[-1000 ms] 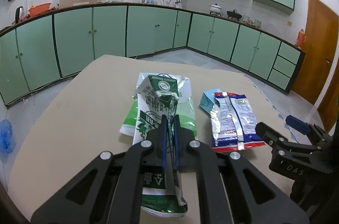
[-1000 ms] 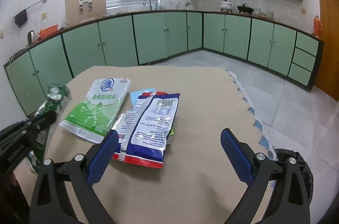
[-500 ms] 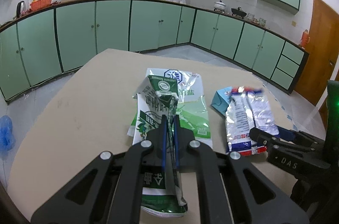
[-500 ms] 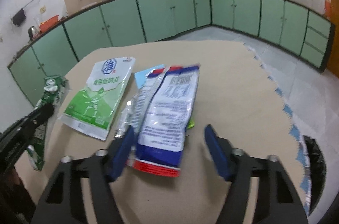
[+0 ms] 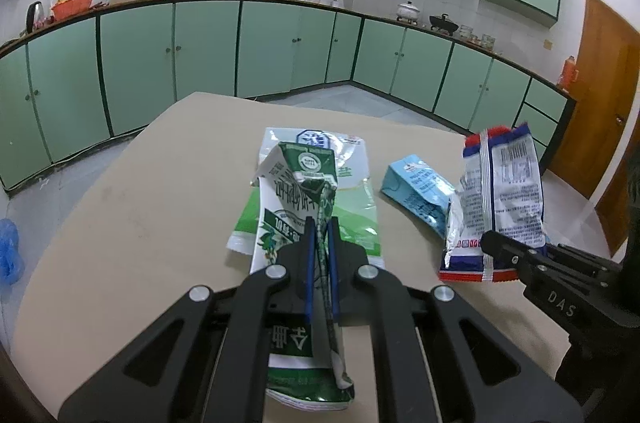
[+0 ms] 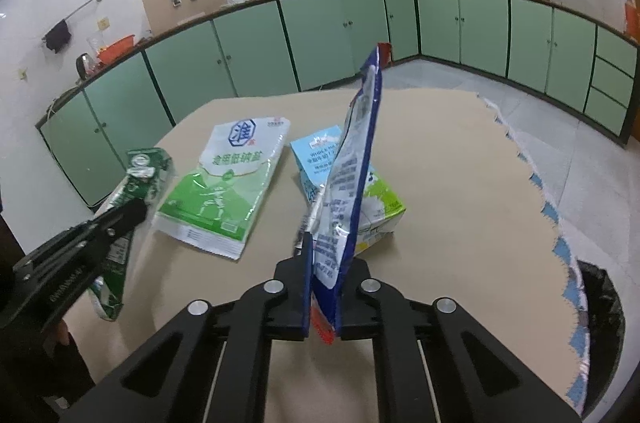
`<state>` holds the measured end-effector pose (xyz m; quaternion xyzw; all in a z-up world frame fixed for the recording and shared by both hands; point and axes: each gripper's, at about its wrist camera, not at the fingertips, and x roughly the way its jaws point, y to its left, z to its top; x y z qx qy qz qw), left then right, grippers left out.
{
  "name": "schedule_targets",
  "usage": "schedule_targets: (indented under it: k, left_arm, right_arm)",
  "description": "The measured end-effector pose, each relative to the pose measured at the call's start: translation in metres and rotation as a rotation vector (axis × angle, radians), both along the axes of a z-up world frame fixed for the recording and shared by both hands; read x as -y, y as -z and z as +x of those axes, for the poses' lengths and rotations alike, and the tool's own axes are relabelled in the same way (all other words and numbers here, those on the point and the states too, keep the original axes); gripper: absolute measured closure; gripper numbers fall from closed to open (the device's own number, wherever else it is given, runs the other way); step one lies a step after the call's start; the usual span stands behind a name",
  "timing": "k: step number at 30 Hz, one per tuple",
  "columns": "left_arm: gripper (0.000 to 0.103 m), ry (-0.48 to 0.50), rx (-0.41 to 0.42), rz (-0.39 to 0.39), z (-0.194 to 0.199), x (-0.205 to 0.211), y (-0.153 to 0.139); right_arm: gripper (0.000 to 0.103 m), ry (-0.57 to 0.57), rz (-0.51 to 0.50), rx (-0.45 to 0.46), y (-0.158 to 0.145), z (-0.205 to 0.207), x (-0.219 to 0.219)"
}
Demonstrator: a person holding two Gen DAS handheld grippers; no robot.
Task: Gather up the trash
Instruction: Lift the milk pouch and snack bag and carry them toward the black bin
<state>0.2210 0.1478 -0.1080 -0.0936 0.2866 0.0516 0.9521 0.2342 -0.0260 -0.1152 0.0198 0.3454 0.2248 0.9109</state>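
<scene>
My left gripper (image 5: 319, 229) is shut on a flattened green milk carton (image 5: 298, 191), held above the table; the carton also shows in the right wrist view (image 6: 136, 183). My right gripper (image 6: 325, 251) is shut on a blue, white and red snack bag (image 6: 352, 159) and holds it upright off the table; the bag also shows in the left wrist view (image 5: 500, 199). A green and white salt bag (image 6: 228, 183) and a light blue milk box (image 6: 320, 159) lie flat on the table.
The tan table (image 6: 440, 183) has a ragged right edge. A black trash bag (image 6: 600, 299) sits on the floor at the lower right. Green kitchen cabinets (image 5: 200, 63) line the walls. A blue bag (image 5: 8, 255) lies on the floor at left.
My right gripper closed on the snack bag and lifted it upright off the table, uncovering the light blue box. My left gripper kept its hold on the green carton.
</scene>
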Motion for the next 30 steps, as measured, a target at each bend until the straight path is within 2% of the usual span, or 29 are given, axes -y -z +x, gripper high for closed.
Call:
schedule_targets:
  k: [14, 30]
  left_arm:
    - [0.098, 0.082, 0.068, 0.007, -0.006, 0.044, -0.024]
    - [0.098, 0.206, 0.090, 0.011, -0.006, 0.112, -0.031]
  right_arm:
    - [0.097, 0.036, 0.029, 0.079, -0.037, -0.019, 0.031]
    - [0.097, 0.115, 0.058, 0.121, -0.052, -0.037, 0.094]
